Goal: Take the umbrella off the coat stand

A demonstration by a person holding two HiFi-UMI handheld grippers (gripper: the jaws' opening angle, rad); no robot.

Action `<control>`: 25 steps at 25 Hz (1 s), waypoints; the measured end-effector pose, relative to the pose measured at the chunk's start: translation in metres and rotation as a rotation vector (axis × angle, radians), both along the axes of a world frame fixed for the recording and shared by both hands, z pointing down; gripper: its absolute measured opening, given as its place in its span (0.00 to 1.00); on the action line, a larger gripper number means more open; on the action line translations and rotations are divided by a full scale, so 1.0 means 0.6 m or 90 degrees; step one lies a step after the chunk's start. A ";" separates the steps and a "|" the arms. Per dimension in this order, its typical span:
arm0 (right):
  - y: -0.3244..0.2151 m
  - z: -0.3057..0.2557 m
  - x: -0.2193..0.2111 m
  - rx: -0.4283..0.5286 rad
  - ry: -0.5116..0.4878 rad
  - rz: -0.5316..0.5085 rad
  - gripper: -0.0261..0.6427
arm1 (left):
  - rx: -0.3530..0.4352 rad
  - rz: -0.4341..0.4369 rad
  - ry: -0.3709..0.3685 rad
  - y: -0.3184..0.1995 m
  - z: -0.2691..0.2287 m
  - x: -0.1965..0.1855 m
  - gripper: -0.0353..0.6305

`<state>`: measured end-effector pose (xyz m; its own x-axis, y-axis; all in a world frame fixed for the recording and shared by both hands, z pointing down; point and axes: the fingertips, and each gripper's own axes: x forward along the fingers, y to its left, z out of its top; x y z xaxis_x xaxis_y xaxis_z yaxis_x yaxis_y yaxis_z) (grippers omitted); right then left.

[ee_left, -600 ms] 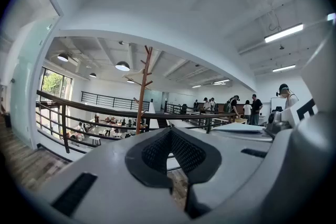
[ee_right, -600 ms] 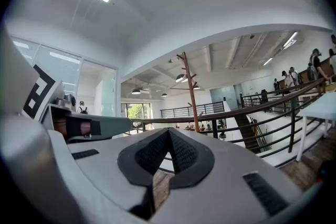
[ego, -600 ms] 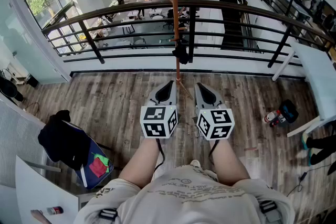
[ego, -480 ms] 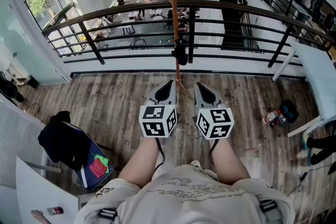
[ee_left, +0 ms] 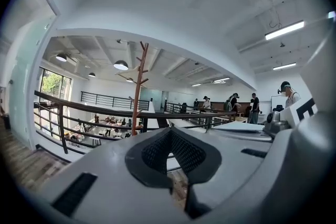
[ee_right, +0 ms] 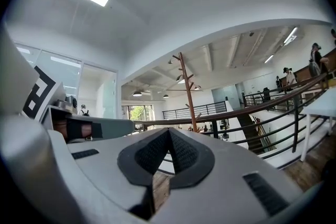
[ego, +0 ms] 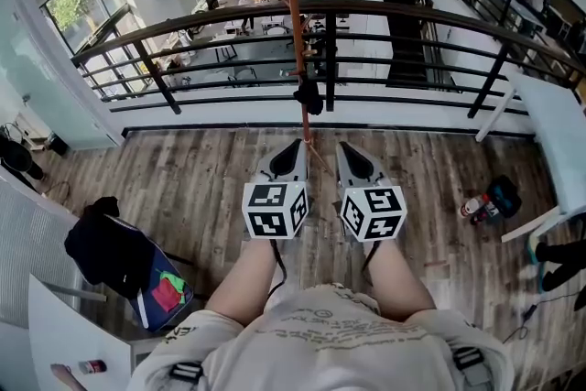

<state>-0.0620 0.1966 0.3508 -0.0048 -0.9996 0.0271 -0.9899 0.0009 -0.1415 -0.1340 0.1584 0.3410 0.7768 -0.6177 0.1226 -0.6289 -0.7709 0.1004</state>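
Note:
A tall brown wooden coat stand [ego: 298, 41] rises in front of the railing, straight ahead of me. A small black folded umbrella [ego: 311, 96] hangs from a low peg on its pole. My left gripper [ego: 291, 147] and right gripper [ego: 352, 149] are held side by side above the wooden floor, just short of the stand's foot and below the umbrella. Both are shut with nothing between the jaws. The stand [ee_left: 137, 89] shows beyond the left gripper [ee_left: 169, 131] in the left gripper view. It also appears as the stand [ee_right: 187, 93] beyond the right gripper [ee_right: 169, 131] in the right gripper view.
A dark metal railing [ego: 183, 59] runs across behind the stand, with a drop to a lower floor beyond. A chair with a black bag [ego: 110, 247] stands at the left. A white table [ego: 554, 128] is at the right, with a bottle and a dark item [ego: 485, 197] on the floor.
The head view has shifted a little, so the stand's pole sits slightly further left. Both grippers have stayed shut in about the same place.

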 end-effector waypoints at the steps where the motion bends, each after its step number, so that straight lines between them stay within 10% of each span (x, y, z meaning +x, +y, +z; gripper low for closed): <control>1: -0.002 0.001 0.009 -0.001 0.000 -0.002 0.04 | 0.001 -0.001 -0.002 0.000 0.000 0.010 0.06; 25: -0.076 0.052 0.152 -0.011 -0.003 -0.054 0.04 | -0.012 -0.034 -0.015 -0.065 0.052 0.163 0.06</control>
<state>0.0290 0.1510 0.3822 -0.0898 -0.9950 0.0440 -0.9857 0.0825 -0.1473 -0.0362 0.1194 0.3720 0.7401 -0.6551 0.1520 -0.6709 -0.7348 0.0995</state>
